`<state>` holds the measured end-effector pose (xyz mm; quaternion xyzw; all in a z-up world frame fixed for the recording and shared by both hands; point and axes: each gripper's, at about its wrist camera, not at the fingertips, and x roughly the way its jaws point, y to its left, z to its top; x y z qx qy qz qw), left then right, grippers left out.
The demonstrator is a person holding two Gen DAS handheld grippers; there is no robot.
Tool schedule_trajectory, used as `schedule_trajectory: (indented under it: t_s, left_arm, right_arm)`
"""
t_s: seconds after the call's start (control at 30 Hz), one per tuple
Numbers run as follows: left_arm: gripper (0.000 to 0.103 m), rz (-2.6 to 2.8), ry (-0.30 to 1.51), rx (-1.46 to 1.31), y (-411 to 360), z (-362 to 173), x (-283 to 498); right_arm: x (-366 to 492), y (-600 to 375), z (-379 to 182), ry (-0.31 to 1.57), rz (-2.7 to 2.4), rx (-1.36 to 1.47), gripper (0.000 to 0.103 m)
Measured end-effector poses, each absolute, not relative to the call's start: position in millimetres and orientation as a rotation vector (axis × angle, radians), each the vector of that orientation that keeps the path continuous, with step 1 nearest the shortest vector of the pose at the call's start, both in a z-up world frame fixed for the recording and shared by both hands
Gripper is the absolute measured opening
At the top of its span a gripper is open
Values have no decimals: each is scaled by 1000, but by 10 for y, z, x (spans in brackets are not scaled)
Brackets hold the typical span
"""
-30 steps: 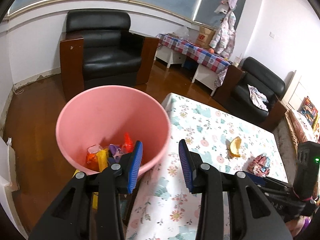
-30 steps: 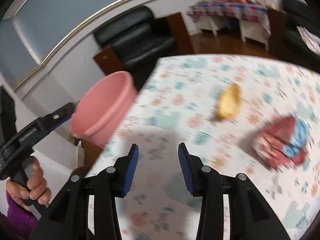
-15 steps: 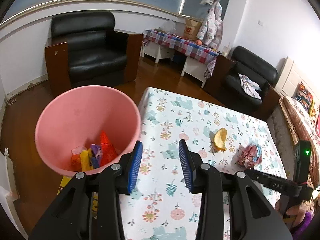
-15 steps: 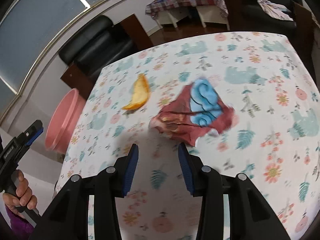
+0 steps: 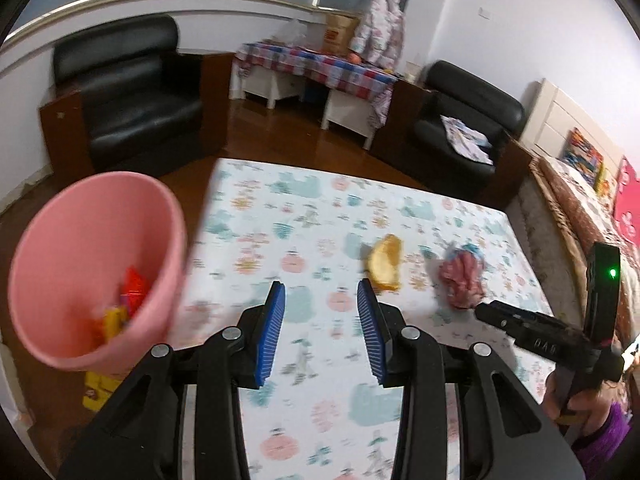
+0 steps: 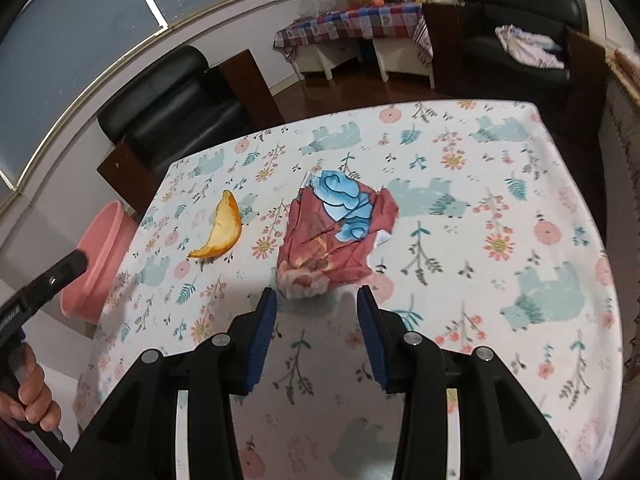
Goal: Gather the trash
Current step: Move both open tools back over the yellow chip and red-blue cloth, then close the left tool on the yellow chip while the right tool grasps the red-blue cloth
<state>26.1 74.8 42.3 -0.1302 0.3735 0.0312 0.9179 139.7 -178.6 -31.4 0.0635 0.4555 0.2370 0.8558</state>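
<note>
A crumpled red and blue wrapper (image 6: 340, 232) lies on the floral tablecloth (image 6: 500, 208), just ahead of my right gripper (image 6: 316, 300), whose jaws are opening with nothing between them. An orange peel (image 6: 222, 228) lies left of the wrapper. In the left wrist view, my left gripper (image 5: 320, 292) stands open and empty over the cloth, with the peel (image 5: 386, 262) just beyond its right finger and the wrapper (image 5: 462, 280) further right. A pink bin (image 5: 92, 272) holding coloured scraps stands off the table's left edge.
Black armchairs (image 5: 128, 92) stand behind the table, with a low bench under a checked cloth (image 5: 316, 64) between them. A person's hand (image 6: 36, 396) holds the other gripper's handle at lower left in the right wrist view. A yellow packet (image 5: 98, 392) lies on the wooden floor under the bin.
Both grippers swung right across the table. The bin slid to the left edge of the left view; the wrapper now sits right before the right gripper's fingers.
</note>
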Motion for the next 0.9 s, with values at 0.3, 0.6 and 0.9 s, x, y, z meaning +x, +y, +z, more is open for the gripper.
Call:
schedule_trajectory:
  t_s: [0.3, 0.6, 0.9]
  left_arm:
    - [38, -23, 889, -373, 394, 124, 729]
    - [38, 25, 983, -595, 483, -183, 1040]
    - [15, 50, 991, -634, 496, -295, 1179]
  right_arm:
    - [1189, -1877, -266, 877, 443, 150, 45]
    - [1175, -1978, -261, 858, 435, 201, 45]
    - [1162, -1979, -257, 851, 440, 201, 45]
